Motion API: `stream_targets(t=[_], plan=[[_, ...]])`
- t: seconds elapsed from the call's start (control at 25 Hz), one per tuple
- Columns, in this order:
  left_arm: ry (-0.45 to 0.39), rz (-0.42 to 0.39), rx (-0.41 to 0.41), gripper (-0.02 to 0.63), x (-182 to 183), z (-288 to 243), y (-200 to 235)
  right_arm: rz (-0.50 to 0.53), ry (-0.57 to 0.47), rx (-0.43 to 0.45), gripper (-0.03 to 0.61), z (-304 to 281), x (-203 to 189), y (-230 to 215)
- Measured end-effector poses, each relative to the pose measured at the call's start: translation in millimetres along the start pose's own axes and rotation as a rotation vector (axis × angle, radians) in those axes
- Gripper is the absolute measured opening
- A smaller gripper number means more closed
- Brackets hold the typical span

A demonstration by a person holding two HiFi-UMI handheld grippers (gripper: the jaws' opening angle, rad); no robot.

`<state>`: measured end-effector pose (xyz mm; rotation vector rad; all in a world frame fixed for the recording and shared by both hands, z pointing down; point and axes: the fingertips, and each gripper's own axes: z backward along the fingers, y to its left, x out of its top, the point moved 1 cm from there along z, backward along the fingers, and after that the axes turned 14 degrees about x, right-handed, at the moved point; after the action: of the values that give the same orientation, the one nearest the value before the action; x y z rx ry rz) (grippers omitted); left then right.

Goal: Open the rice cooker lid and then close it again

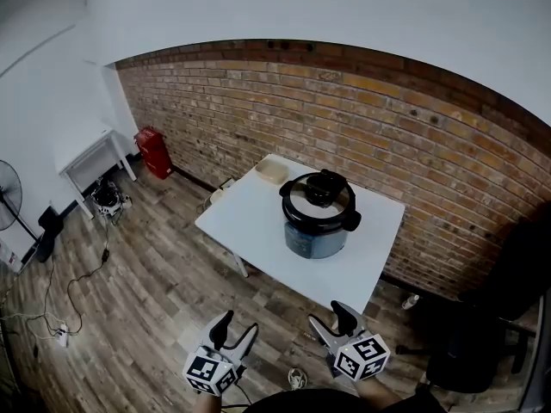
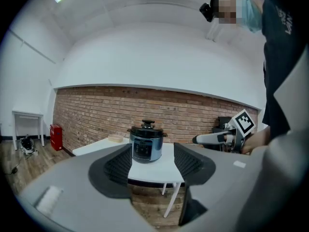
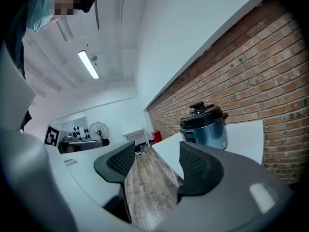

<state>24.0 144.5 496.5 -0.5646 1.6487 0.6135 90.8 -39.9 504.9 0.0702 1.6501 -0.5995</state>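
Nearest: left gripper (image 1: 234,329) and right gripper (image 1: 334,318) sit side by side at 6 o'clock of the head view, over grey-brown wood-plank floor (image 1: 155,299). Both are held low and roughly level, noses toward the table. Reads as an approach stance, nothing engaged yet.

Left gripper (image 2: 152,161): jaws wide apart, nothing in them. The cooker lines up in the gap but is far off. Right gripper (image 3: 155,161): jaws wide apart, only floor in the gap, cooker off at about 1 o'clock. My guess is the wide jaws are pre-set for the lid knob or side handles.

Next out, at 12 o'clock and well apart from both grippers: white rectangular table (image 1: 258,222). The blue-grey round rice cooker (image 1: 317,235) stands upright near its middle, control panel facing the person, so it's reachable from the near edge.

Containers:
- Cooker: black-rimmed lid (image 1: 303,198) with black top knob (image 1: 324,184) is seated shut, so contents are hidden. Opening step not started.
- Shallow beige bowl (image 1: 271,172) at 11 o'clock of the cooker, near the far table corner, apart from it. Looks empty, but it's too small to be sure.

Farthest: red brick wall (image 1: 387,119) just behind the table.
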Motion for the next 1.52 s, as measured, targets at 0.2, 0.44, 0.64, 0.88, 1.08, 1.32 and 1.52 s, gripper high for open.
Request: stream_targets(t=[0.2, 0.44, 0.64, 0.88, 1.08, 1.32, 1.52], plan=[[0.01, -0.017, -0.016, 0.249, 6, -38, 4, 0.004, -0.007, 0.004, 0.279, -21, 17, -27], [0.023, -0.017, -0.058, 0.249, 4, -77, 13, -0.009, -0.01, -0.034, 0.279, -36, 20, -54], [0.029, -0.012, -0.131, 0.249, 13, -120, 33, -0.017, -0.028, -0.099, 0.279, -60, 29, -68], [0.032, -0.053, -0.324, 0.249, 27, -181, 54, -0.03, -0.071, -0.268, 0.279, -90, 37, -83], [0.028, -0.071, -0.486, 0.249, 43, -223, 74, -0.021, -0.118, -0.401, 0.279, -122, 48, -85], [0.034, -0.105, -0.653, 0.249, 51, -254, 90, -0.027, -0.198, -0.544, 0.279, -148, 52, -79], [0.069, -0.106, -0.758, 0.249, 52, -271, 99, -0.046, -0.23, -0.649, 0.279, -160, 48, -66]])
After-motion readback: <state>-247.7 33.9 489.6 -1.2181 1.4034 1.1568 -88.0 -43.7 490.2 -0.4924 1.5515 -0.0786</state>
